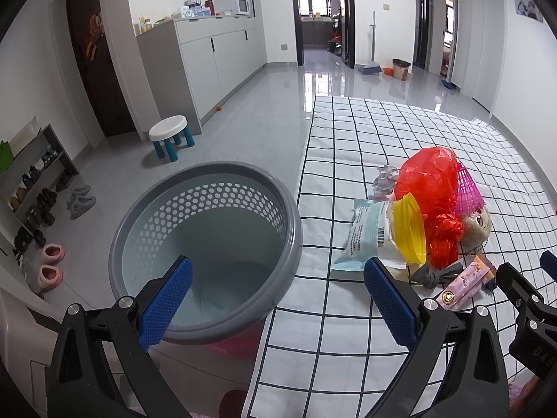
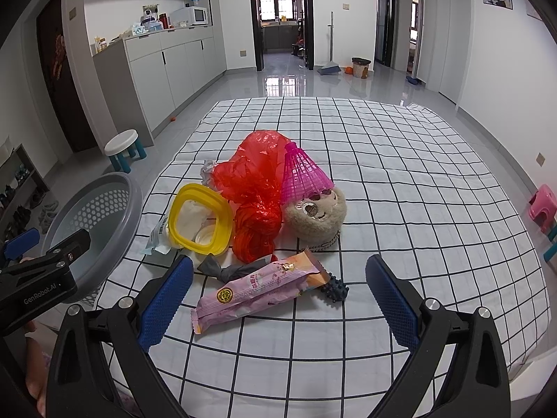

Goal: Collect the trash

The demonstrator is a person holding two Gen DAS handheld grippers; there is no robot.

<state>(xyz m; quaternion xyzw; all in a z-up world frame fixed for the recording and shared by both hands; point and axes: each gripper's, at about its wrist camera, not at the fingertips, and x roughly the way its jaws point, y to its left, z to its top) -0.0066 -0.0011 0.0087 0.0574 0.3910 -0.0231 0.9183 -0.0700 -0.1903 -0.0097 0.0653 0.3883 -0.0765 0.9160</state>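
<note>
A pile of items lies on the checked tablecloth (image 2: pixel 400 181): a red plastic bag (image 2: pixel 256 188), a yellow square lid (image 2: pixel 200 221), a pink snack wrapper (image 2: pixel 257 287), a pale blue packet (image 1: pixel 365 240), crumpled grey paper (image 1: pixel 384 179), a pink plastic shuttlecock (image 2: pixel 301 174), a plush toy (image 2: pixel 315 214) and a dark spiky ball (image 2: pixel 335 291). A grey perforated bin (image 1: pixel 209 244) stands at the table's left edge. My left gripper (image 1: pixel 278 299) is open and empty over the bin's rim. My right gripper (image 2: pixel 278 299) is open and empty just in front of the pink wrapper.
A small white stool with blue legs (image 1: pixel 170 139) stands on the tiled floor left of the table. A shoe rack (image 1: pixel 31 188) and slippers (image 1: pixel 52 261) line the left wall. A pink stool (image 2: pixel 543 205) stands at the right. Grey cabinets (image 2: pixel 167 66) run along the back left.
</note>
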